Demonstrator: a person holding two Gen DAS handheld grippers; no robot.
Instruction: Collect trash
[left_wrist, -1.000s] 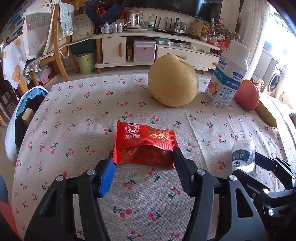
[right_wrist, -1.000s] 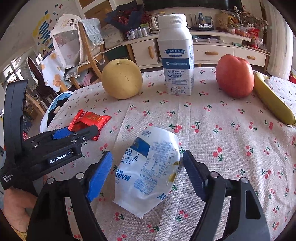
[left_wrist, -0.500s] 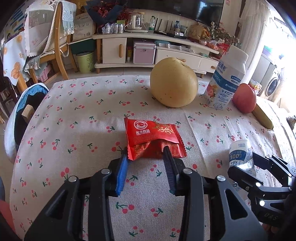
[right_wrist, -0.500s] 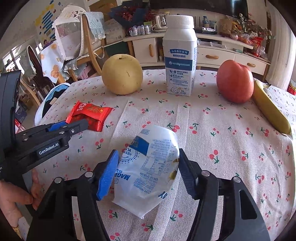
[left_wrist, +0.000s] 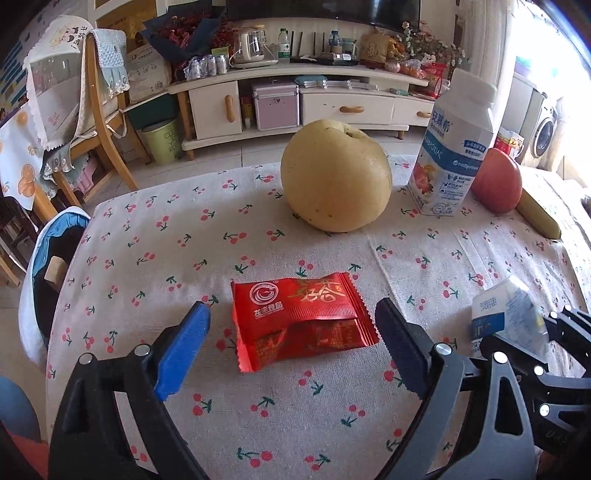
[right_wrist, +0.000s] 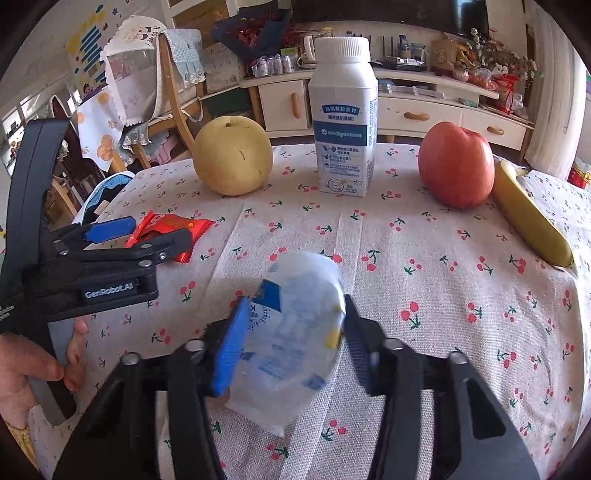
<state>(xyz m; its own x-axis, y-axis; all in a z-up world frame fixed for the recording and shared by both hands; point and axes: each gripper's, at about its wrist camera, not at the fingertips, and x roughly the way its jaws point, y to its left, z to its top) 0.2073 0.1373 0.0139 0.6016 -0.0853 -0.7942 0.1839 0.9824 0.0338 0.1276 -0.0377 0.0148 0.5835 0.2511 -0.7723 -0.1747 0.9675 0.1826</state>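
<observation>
A red snack wrapper lies flat on the cherry-print tablecloth. My left gripper is open, with its fingers on either side of the wrapper and not touching it. The wrapper also shows in the right wrist view. A white and blue plastic milk pouch is squeezed between the fingers of my right gripper, which is shut on it. The pouch looks blurred and its front end is lifted. It shows at the right edge of the left wrist view.
At the back of the table stand a yellow pear, a milk carton, a red apple and a banana. A bin with a blue liner sits off the table's left edge. A wooden chair stands behind it.
My left gripper narrowed behind the wrapper, then opened wide around it. My right gripper closed on the milk pouch and raised it.
</observation>
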